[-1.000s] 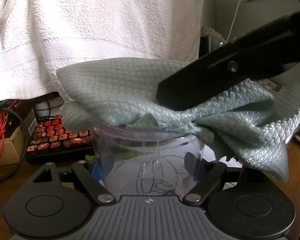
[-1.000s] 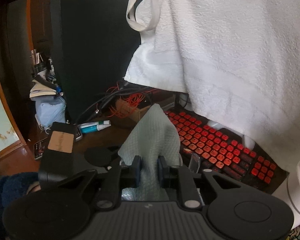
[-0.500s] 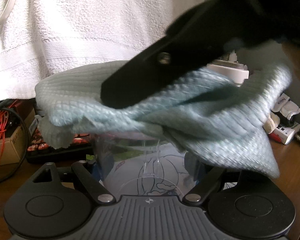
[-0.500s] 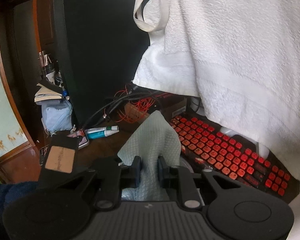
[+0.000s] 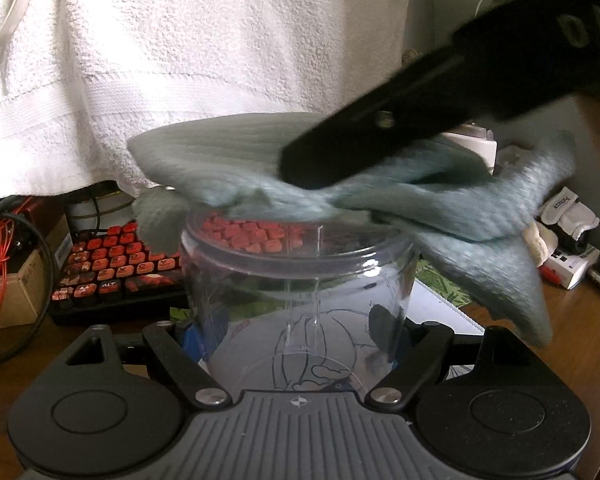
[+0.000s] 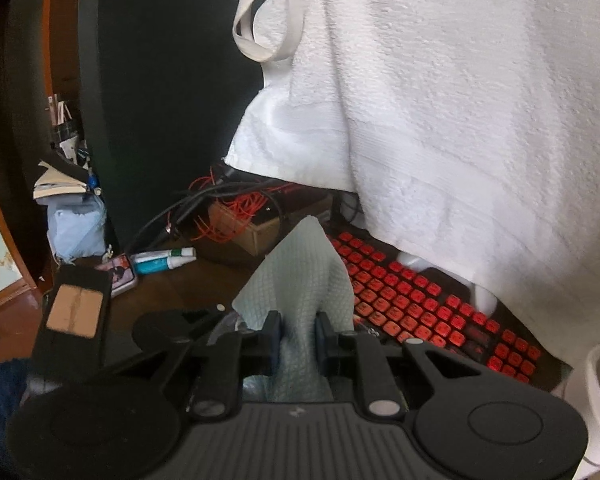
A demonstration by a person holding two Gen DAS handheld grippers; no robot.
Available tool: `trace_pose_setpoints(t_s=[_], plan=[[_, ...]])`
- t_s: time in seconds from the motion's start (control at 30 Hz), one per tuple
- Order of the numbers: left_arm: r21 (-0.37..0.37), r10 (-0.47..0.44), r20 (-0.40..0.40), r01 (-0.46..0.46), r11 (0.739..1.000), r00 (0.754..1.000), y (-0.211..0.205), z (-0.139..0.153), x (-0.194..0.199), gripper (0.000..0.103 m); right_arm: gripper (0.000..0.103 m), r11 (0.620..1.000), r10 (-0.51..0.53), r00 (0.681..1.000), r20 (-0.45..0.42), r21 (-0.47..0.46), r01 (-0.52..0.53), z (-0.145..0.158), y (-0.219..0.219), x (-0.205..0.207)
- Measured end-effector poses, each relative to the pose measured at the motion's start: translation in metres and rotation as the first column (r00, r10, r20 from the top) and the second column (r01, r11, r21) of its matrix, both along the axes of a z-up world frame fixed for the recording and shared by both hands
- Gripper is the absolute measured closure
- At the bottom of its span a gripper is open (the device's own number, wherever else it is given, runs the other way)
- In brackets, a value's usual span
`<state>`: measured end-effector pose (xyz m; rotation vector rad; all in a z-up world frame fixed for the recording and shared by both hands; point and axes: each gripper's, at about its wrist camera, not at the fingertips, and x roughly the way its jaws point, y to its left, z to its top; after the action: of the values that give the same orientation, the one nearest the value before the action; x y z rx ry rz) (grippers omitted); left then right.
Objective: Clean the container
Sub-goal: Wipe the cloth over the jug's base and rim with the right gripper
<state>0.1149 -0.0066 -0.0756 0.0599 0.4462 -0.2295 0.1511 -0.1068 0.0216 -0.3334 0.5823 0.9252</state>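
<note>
Two jaws of my left gripper (image 5: 300,334) clamp the clear plastic container (image 5: 298,296), lower centre; my right gripper (image 6: 296,338), pinching the grey-green waffle cloth (image 5: 236,168), has lifted it off the rim, exposing the opening mid-wipe.

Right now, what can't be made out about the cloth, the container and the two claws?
- Cloth, left wrist view: motion-blurred, so contact with the container rim is unclear.
- Container, right wrist view: almost wholly hidden behind the right claw and cloth.
- Left claw pads, left wrist view: seen only through the clear wall, distorted.
- Container's inside: reflections hide any dirt.
</note>
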Motion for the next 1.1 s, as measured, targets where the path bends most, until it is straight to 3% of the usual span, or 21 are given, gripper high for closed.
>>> trace_pose_setpoints(t_s=[0.4,0.77,1.1], plan=[[0.002,0.01,0.002,-0.01,1.0,1.0,0.003,-0.001,0.001,0.02,0.086,0.998,0.047,0.996,-0.072,0.047,-0.043,0.001,-0.006,-0.008],[0.001,0.014,0.002,-0.014,1.0,1.0,0.005,-0.002,0.003,0.02,0.086,0.994,0.108,0.994,-0.032,0.032,-0.107,0.0,0.016,0.005],[0.001,0.012,0.002,-0.012,1.0,1.0,0.008,-0.003,0.005,0.02,0.086,0.999,0.053,0.999,-0.01,0.011,-0.053,0.001,0.007,0.011]])
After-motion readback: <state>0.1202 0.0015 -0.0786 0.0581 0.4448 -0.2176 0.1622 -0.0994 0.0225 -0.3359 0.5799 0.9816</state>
